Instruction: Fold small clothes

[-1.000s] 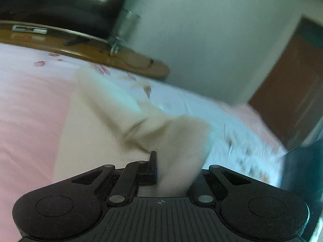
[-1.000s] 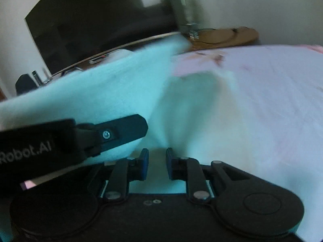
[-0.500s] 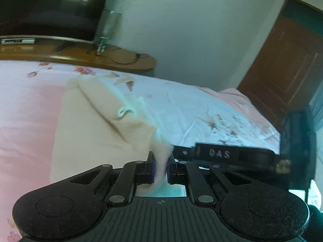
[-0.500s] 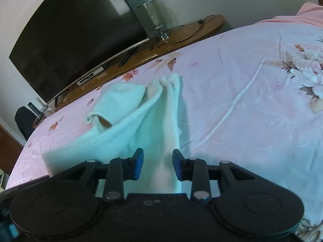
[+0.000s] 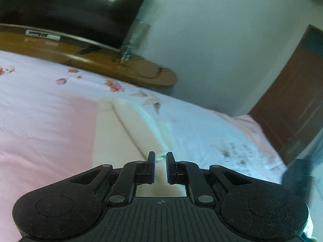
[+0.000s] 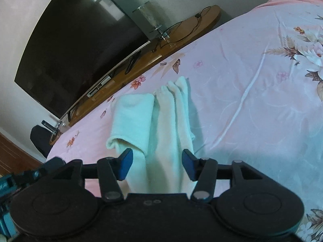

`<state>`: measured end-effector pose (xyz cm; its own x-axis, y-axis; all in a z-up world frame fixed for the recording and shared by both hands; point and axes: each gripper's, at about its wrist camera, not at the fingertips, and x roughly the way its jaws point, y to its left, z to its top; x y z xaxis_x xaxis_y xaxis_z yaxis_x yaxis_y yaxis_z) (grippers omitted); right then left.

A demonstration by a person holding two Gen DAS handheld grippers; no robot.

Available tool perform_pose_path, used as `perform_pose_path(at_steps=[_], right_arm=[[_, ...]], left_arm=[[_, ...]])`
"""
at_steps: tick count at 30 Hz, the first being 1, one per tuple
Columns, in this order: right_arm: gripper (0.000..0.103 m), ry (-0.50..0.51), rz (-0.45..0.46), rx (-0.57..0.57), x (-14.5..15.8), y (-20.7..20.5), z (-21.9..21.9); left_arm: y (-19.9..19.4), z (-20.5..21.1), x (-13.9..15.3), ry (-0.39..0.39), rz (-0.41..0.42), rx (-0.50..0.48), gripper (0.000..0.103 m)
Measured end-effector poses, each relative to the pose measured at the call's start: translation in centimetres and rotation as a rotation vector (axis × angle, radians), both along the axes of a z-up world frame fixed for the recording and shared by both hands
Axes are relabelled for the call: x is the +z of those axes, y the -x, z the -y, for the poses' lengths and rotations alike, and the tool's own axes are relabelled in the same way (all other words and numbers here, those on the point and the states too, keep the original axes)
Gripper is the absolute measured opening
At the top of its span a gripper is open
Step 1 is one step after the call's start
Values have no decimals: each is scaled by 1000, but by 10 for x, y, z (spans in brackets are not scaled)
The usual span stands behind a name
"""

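A small pale cream garment lies on the pink floral bed sheet, folded lengthwise into long layers, one flap lying over its left side. In the left wrist view the garment lies flat just ahead of my left gripper, whose jaws stand slightly apart with nothing between them. My right gripper is wide open just above the garment's near end, one finger on each side, holding nothing.
A wooden TV stand with a large dark television, cables and a glass lamp runs along the bed's far edge. A brown door is at the right in the left wrist view.
Both grippers have let go of the garment and opened. The lifted flap now lies flat on the rest of the garment. The right gripper opened wider and the left pulled back slightly.
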<state>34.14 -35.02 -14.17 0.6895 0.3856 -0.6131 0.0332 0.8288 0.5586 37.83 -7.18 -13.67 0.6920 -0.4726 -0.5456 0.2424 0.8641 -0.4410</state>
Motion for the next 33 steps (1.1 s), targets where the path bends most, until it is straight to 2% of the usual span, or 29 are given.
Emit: perform_pose_path(at_steps=[3,7,11,14,16,20,23,24,26,30,31,33], right_arm=[[62,5,-17,34,-1,-1,-6],[66,40,-42,88,-8,6,-16],[65,68,-51,90,-14,8,-17],[65,64,-31,55,-11,7,-10],[65,78,-27,54,-8,2,-8],[65,85,-25,56,-11,-9,-10],[63,78,-25,40,-18,-23,-12],[59,78,-18,38,-20,-28,-13],[45,84,-12,31,-22,-40,-16],[36,110,2,35,-25,-57,-22],[23,126,12,33,-24,-57,-24],[19,180,39,53,-18,-55,-31]], left_arm=[[-25,4,-17,-28,-42,40,9],[-59,24,-37,-60,-84,23,9],[-80,65,-46,-64,-91,-66,9],[-85,85,-45,-2,-108,-144,9],[-82,81,-40,27,-105,-126,9],[-78,51,-34,-15,-70,-59,9],[-74,24,-38,-84,-50,1,9],[-75,13,-41,-103,-52,20,9],[-73,-3,-49,-108,-74,50,9],[-72,-21,-59,-94,-90,90,9],[-71,-20,-59,-94,-89,92,9],[-70,-19,-58,-84,-89,92,9]])
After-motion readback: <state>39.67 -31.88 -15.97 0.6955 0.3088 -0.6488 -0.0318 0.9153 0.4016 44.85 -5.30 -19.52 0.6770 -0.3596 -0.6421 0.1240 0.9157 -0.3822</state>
